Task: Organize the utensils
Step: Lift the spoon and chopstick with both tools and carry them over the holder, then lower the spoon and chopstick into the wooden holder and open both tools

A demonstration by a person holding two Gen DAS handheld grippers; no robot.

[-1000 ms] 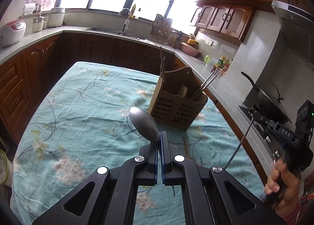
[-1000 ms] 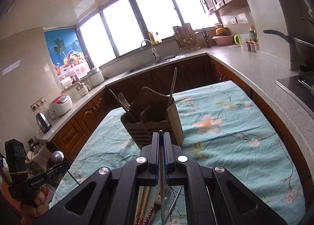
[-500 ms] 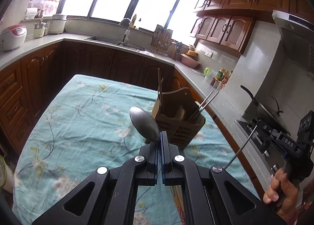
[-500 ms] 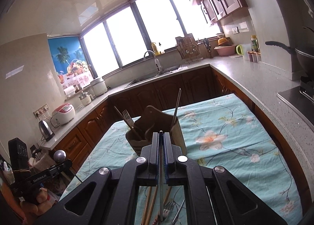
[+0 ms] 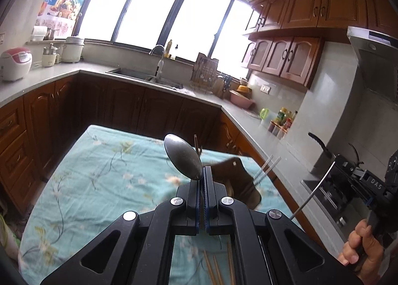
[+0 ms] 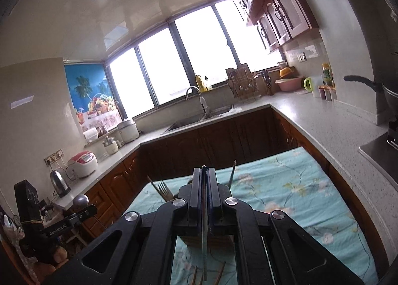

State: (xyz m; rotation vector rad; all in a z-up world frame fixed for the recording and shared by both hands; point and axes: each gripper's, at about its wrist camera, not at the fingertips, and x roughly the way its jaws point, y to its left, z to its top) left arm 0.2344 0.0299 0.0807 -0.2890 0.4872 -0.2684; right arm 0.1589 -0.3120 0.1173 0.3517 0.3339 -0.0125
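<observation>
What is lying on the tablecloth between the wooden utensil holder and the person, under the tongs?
Loose wooden chopsticks lie on the tablecloth below the left tongs, nearer than the utensil holder; the left wrist view shows this.

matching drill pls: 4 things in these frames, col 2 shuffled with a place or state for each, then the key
1. spoon
2. wooden utensil holder
3. loose chopsticks
4. rice cooker

A. lying flat on the floral tablecloth
B. on the counter by the wall
C. clamped in the left gripper
D. standing on the table, utensils sticking out

Pairs: 1-C, 2-D, 3-A, 4-B
</observation>
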